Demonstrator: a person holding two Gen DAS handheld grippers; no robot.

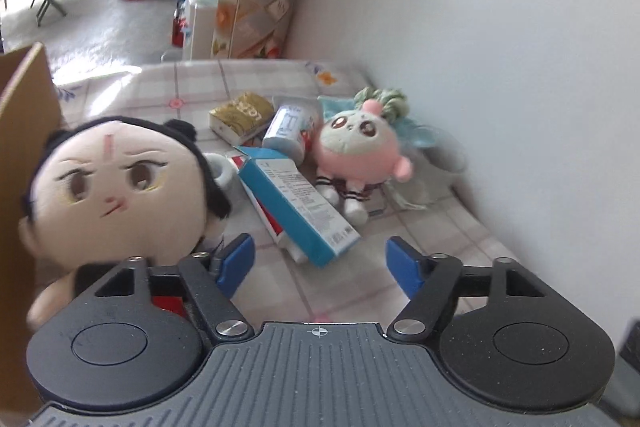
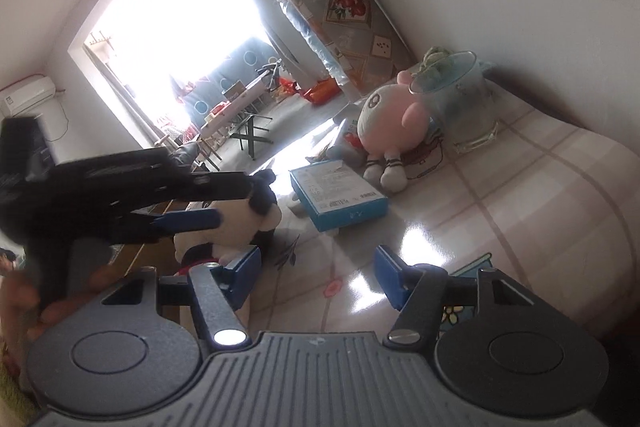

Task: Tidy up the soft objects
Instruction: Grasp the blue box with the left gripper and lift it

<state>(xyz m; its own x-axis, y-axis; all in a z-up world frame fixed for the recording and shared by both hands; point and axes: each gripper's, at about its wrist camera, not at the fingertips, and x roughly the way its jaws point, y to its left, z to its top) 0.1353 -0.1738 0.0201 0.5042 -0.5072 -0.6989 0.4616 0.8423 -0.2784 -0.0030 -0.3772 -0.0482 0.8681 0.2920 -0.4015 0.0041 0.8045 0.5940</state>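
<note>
Right up close, the left gripper (image 1: 316, 263) stands with its blue pads spread and nothing between them but checked bedcover (image 1: 420, 227); the right gripper (image 2: 316, 277) is likewise parted over bare, shiny cloth, gripping nothing. Just past the left gripper's left finger, at about ten o'clock in the left wrist view, sits the black-haired doll (image 1: 116, 187) — big cream face, frowning brows, a red mark on the forehead — touching that finger's side but not between the pads; a cardboard flap (image 1: 24, 131) stands at nine o'clock behind it. From the right wrist, the same doll lies at ten o'clock, with the left gripper reaching across above it, blurred. Next out, dead ahead at twelve o'clock, lies a blue carton (image 1: 296, 207), tilted over a red-and-white pack; a white cup (image 1: 222, 173) peeps out beside the doll's head. Further on, at one o'clock, the pink plush (image 1: 360, 147) sits upright — wide eyes, green tuft, striped socks; behind it a clear glass jug (image 2: 460, 107) leans near the wall. Furthest on the bed, a gold packet (image 1: 240, 115) and a pale blue pouch (image 1: 290, 127) lie side by side.
</note>
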